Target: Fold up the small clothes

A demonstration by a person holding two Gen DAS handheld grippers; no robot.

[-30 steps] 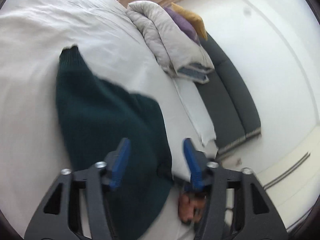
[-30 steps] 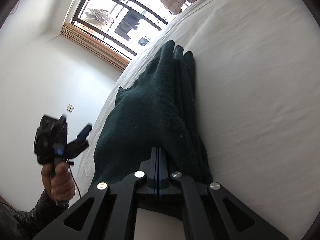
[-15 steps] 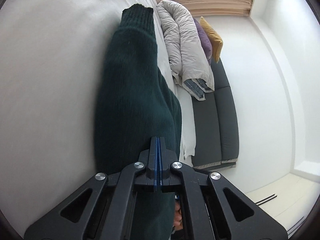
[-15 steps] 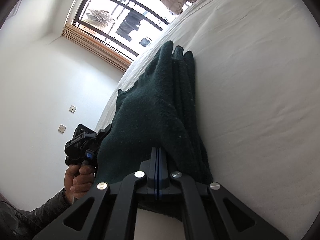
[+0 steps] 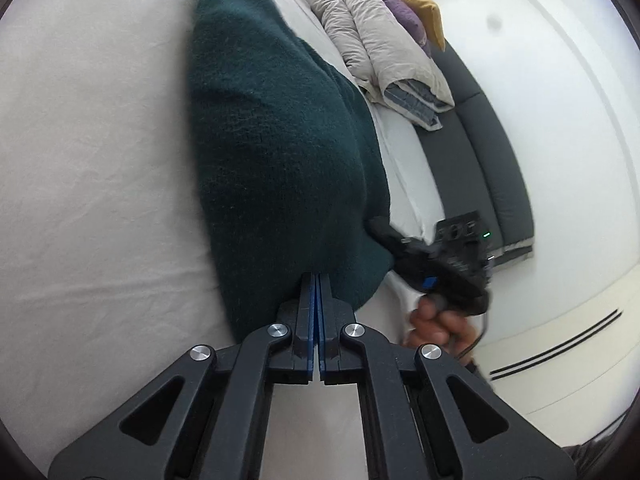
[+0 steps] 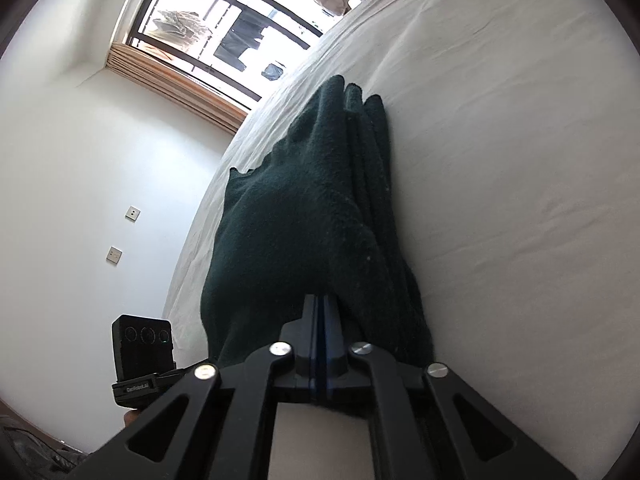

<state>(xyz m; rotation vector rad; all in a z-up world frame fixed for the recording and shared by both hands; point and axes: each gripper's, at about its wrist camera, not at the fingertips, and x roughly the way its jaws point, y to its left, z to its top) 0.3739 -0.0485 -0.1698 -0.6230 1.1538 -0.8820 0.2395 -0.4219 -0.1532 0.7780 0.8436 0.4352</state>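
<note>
A dark green knitted sweater (image 5: pixel 272 140) lies folded lengthwise on the white bed sheet (image 5: pixel 92 160). My left gripper (image 5: pixel 318 280) is shut, with its tips buried in the sweater's near hem. Just to its right, my right gripper (image 5: pixel 382 228) touches the same end, with a hand (image 5: pixel 436 320) on its handle. In the right wrist view the sweater (image 6: pixel 296 232) stretches away in stacked layers. My right gripper (image 6: pixel 322 300) pinches its near edge, and its jaws are starting to open while still looking together. The left gripper's camera housing (image 6: pixel 142 354) shows at lower left.
A folded beige duvet (image 5: pixel 376 40) with purple and yellow cushions (image 5: pixel 416 12) lies at the far end of the bed. A dark grey sofa (image 5: pixel 480 152) runs along the bed's right side. A barred window (image 6: pixel 224 32) and wall sockets (image 6: pixel 132 213) face the other side.
My left gripper went from open to shut and travelled down to the sweater's near hem, ending close beside the right gripper. The right gripper has stayed where it was on the sweater.
</note>
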